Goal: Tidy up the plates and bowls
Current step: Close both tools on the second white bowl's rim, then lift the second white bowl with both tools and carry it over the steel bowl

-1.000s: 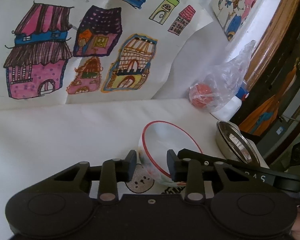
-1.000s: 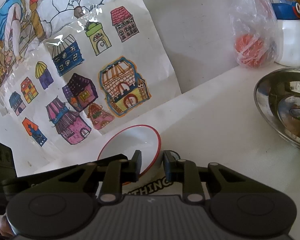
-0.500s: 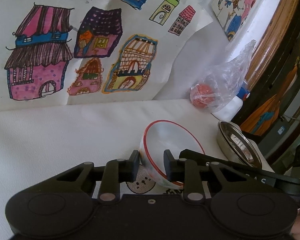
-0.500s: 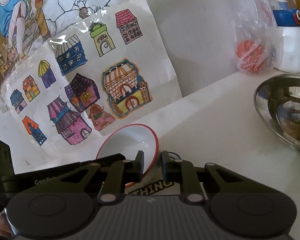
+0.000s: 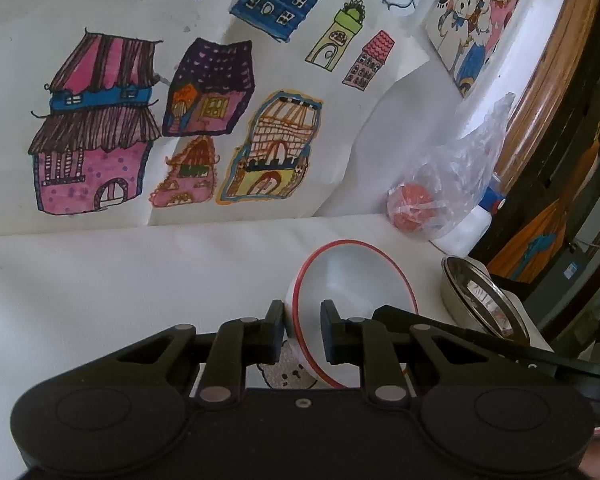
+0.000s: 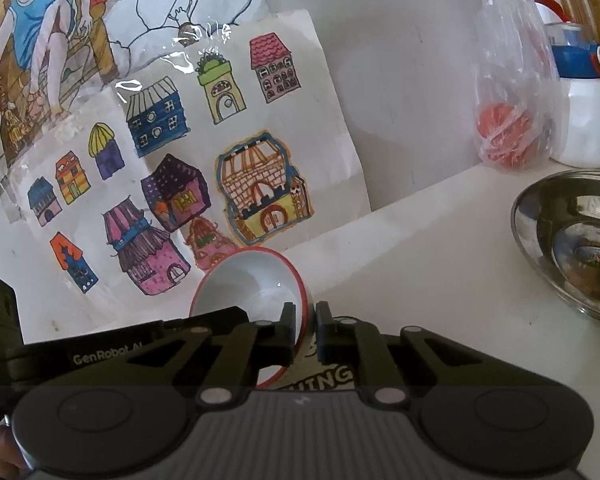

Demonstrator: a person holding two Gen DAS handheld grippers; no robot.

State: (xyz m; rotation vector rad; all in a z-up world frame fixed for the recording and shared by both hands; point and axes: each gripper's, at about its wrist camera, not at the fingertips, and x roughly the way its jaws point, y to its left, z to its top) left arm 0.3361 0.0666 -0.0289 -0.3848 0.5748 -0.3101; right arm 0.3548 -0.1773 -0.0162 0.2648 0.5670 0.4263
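While both grippers met at one dish, the red-rimmed white bowl (image 5: 352, 280) stood tipped on the white table (image 5: 120, 280), empty inside. The left gripper (image 5: 302, 330) had just been closing, its jaws astride the bowl's near rim; its left finger touched the outer wall, while contact of the other could not be told. The right gripper (image 6: 305, 330) had also been closing and pinched the bowl's rim on the opposite side. "GenRobot" (image 6: 106, 357) was printed on the left gripper's body, seen from the right wrist, and "HING" (image 6: 328, 378) showed on a mat under the bowl. Farther right, a clear plastic bag (image 6: 508, 80) held something red. Beside it stood a white bottle (image 6: 588, 120) with a blue cap. Nearer, the steel bowl (image 6: 572, 236) held nothing that could be made out.
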